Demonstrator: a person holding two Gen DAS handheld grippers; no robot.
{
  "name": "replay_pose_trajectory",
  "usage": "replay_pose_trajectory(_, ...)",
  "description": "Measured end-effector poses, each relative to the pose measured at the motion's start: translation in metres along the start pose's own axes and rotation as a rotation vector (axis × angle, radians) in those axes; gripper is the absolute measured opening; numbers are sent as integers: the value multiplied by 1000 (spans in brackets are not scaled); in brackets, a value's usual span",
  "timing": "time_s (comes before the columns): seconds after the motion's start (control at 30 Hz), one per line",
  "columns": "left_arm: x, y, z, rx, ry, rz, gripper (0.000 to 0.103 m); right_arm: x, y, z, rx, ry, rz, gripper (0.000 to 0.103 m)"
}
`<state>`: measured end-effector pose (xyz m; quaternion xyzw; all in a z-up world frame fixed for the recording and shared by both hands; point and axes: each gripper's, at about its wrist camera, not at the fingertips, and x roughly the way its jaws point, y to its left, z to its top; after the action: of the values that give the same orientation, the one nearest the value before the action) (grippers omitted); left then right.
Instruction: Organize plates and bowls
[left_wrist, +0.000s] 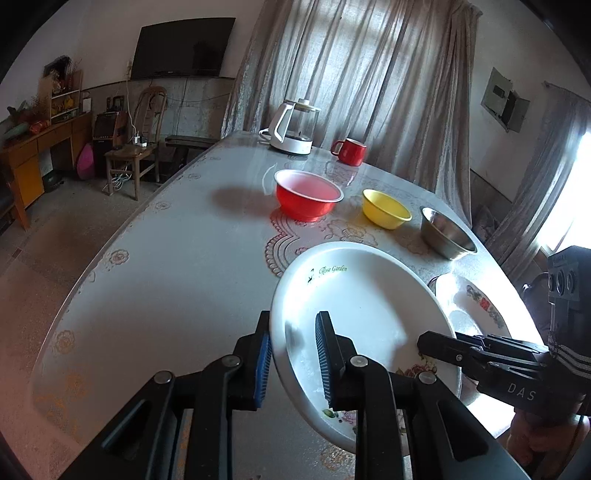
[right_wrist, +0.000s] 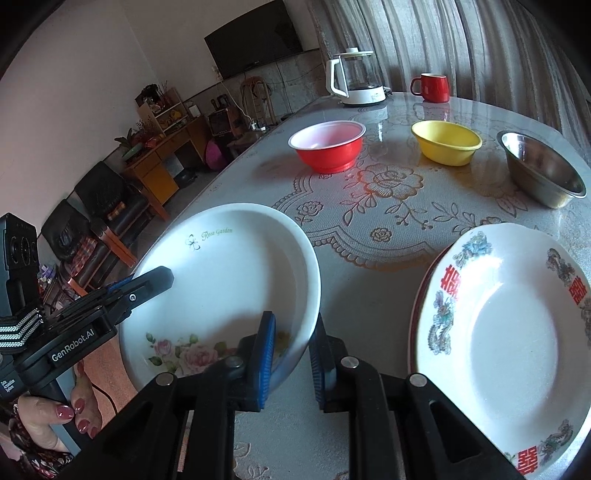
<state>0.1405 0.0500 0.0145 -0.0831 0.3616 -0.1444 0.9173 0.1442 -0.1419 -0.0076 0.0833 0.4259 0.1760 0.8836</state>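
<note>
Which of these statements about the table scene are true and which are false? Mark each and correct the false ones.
1. Both grippers clamp the rim of the Rose Garden plate. True: left gripper, right gripper.
2. The yellow bowl sits between the red bowl and the steel bowl. True.
3. The red mug is stacked inside the red bowl. False: it stands apart, beside the kettle.
4. The steel bowl lies upside down. False: it is upright.
</note>
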Motion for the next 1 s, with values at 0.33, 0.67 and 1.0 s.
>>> replay_pose_trajectory(0.33, 6, -59, 24, 85, -14, -76, 23, -50, -37, 7, 64, -103, -48, 17)
replay_pose_trajectory(0.67, 31, -122, 26, 162, 36, -149, 23, -89, -87, 1, 133, -152, -122, 17)
replay_pose_trajectory(1.0, 65, -175, 21, 214, 90, -204, 23, -108, -143, -18, 239, -155, -181, 17)
